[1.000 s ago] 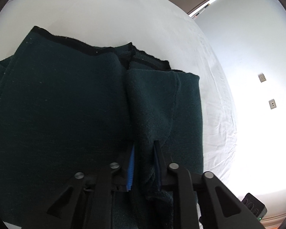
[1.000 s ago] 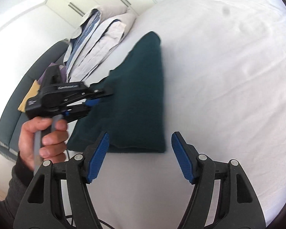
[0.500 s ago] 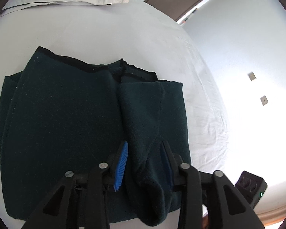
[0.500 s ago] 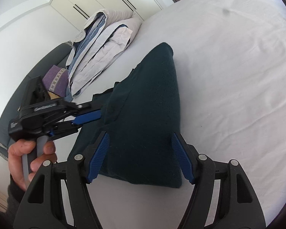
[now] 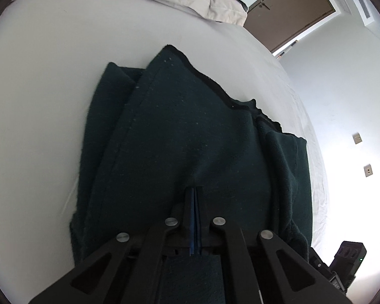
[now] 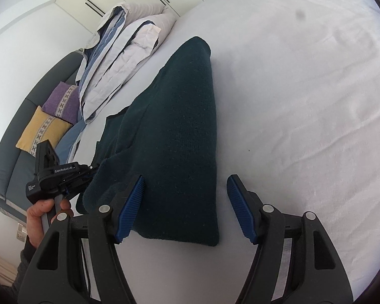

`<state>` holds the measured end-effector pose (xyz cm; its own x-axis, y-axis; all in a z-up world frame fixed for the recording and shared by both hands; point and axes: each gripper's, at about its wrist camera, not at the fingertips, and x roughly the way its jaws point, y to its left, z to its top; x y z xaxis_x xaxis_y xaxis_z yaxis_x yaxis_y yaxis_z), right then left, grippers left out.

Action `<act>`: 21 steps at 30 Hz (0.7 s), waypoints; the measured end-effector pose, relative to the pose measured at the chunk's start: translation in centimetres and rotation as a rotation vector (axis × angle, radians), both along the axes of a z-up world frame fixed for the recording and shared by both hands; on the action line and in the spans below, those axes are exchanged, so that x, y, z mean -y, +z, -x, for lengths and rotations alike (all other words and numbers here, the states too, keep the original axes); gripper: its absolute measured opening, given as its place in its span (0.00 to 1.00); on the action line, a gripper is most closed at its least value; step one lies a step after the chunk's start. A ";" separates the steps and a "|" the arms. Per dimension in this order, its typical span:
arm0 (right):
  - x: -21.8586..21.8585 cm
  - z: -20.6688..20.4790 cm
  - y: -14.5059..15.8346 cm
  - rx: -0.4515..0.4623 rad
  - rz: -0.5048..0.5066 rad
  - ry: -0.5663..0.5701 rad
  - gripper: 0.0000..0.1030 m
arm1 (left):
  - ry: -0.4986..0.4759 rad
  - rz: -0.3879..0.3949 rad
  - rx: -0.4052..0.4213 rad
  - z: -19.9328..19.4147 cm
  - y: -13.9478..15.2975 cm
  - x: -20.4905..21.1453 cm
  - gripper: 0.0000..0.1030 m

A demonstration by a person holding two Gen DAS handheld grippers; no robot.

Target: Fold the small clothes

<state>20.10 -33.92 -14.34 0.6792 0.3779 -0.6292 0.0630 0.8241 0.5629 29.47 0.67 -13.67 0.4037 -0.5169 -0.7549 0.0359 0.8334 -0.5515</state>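
We see the dark green garment (image 5: 179,152) lying folded on the white bed (image 5: 38,101), filling the centre and lower part of the left wrist view. Its black-trimmed edge (image 5: 205,76) runs from the upper centre down toward the right. A second layer shows along its left side, and a bunched fold lies at right.

Our left gripper (image 5: 195,195) sits low in the centre of that view over the cloth, its blue fingers (image 5: 191,217) pressed together with nothing visibly between them.

In the right wrist view the garment (image 6: 179,136) runs from the upper centre to the lower centre, its near hem between our right gripper's (image 6: 186,207) spread fingers (image 6: 130,207), which pinch nothing. The left one overlaps the cloth; the right one stands over bare sheet.

Bare bed lies to the right of the garment in the right wrist view and to its left and above it in the left wrist view.

Folded bedding (image 6: 124,50) is piled at the upper left, cushions (image 6: 45,126) on a dark sofa (image 6: 10,157) lie at far left, and a brown door (image 5: 288,17) shows in the left wrist view's upper right.
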 end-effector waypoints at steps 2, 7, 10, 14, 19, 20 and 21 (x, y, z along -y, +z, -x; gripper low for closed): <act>0.0 0.1 0.2 0.005 -0.005 0.000 0.64 | 0.008 -0.017 0.007 0.3 0.4 0.2 0.06; 0.5 0.6 1.4 0.058 -0.067 0.010 0.64 | -0.085 0.061 0.070 0.8 4.6 4.1 0.60; 0.5 0.2 1.7 0.057 -0.076 0.014 0.65 | -0.159 0.097 0.012 -0.4 4.4 7.2 0.65; 0.3 0.2 2.1 0.074 -0.100 0.024 0.65 | -0.193 0.172 -0.108 -1.4 2.4 9.1 0.60; 0.6 0.2 1.9 0.079 -0.150 0.024 0.65 | -0.234 0.173 -0.141 -1.6 2.3 10.6 0.60; 0.7 0.2 1.8 0.080 -0.157 0.023 0.65 | -0.237 0.179 -0.153 -1.9 2.1 10.9 0.60; 0.8 0.2 1.7 0.079 -0.161 0.022 0.65 | -0.239 0.182 -0.159 -1.9 2.0 10.8 0.60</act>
<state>19.89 -34.67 -12.64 0.7145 0.4851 -0.5041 -0.0039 0.7233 0.6905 31.39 -10.18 -11.65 0.1396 -0.7151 -0.6849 0.1205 0.6989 -0.7050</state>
